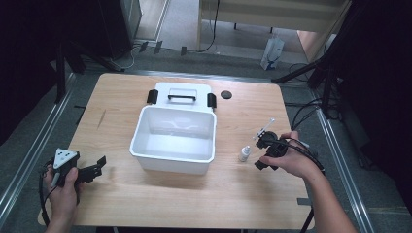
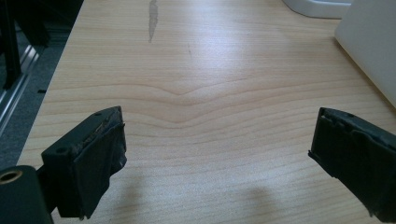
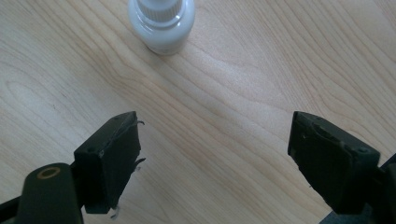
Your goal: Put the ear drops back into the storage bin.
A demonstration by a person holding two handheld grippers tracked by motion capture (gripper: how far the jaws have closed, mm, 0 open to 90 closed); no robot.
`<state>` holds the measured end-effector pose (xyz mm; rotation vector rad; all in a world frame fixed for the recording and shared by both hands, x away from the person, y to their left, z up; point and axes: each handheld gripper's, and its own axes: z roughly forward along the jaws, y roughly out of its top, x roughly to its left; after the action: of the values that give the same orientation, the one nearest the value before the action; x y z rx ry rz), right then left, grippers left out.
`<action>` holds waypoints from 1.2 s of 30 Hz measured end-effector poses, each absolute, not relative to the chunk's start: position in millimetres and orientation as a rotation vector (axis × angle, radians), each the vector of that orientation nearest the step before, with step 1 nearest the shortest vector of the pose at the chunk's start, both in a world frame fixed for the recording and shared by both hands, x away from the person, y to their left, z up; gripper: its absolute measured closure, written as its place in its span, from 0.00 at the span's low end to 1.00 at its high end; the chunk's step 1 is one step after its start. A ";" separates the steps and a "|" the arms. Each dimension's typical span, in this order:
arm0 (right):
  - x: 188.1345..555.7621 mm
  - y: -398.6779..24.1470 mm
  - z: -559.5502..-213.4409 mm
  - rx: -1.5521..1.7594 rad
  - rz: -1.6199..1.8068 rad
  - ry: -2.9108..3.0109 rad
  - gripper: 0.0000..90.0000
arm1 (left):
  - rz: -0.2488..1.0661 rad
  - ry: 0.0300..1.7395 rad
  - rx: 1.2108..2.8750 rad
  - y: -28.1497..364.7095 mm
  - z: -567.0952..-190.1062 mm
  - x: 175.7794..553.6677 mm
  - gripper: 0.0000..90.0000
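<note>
A small white bottle [image 1: 245,154] with a ribbed cap stands upright on the wooden table [image 1: 233,194], right of a white open bin [image 1: 145,154]. My right gripper [image 1: 259,154] is just right of the bottle, jaws wide apart and pointing at it. In the right gripper view the bottle [image 3: 161,23] stands ahead of the open right gripper [image 3: 215,140], with only bare wood between the pads. My left gripper [image 1: 100,167] rests at the table's front left, open and holding nothing. Through the left gripper [image 2: 217,135] I see the bin's wall [image 2: 369,46] at the right.
The bin's lid [image 1: 182,94], with a black handle and clips, lies flat behind the bin. A small black disc [image 1: 226,94] sits right of the lid. A thin clear stick [image 1: 266,126] lies behind my right hand. Cables trail off the table's right edge.
</note>
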<state>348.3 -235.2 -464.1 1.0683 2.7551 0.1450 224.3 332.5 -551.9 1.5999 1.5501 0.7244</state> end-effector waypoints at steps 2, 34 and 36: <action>350.0 -232.0 -462.9 1.056 0.118 2.770 0.19 | 0.725 1.550 1.600 332.5 -551.9 224.3 0.05; 373.6 -183.6 -442.3 0.932 0.036 2.883 0.36 | 0.728 1.549 1.601 332.4 -552.0 225.2 0.05; 374.5 -180.8 -443.2 0.930 0.030 2.887 0.38 | 0.727 1.549 1.601 332.4 -551.9 225.2 0.05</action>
<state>374.5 -180.8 -443.2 0.9303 2.8871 0.0302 225.2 332.4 -551.9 1.6006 1.5492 0.7273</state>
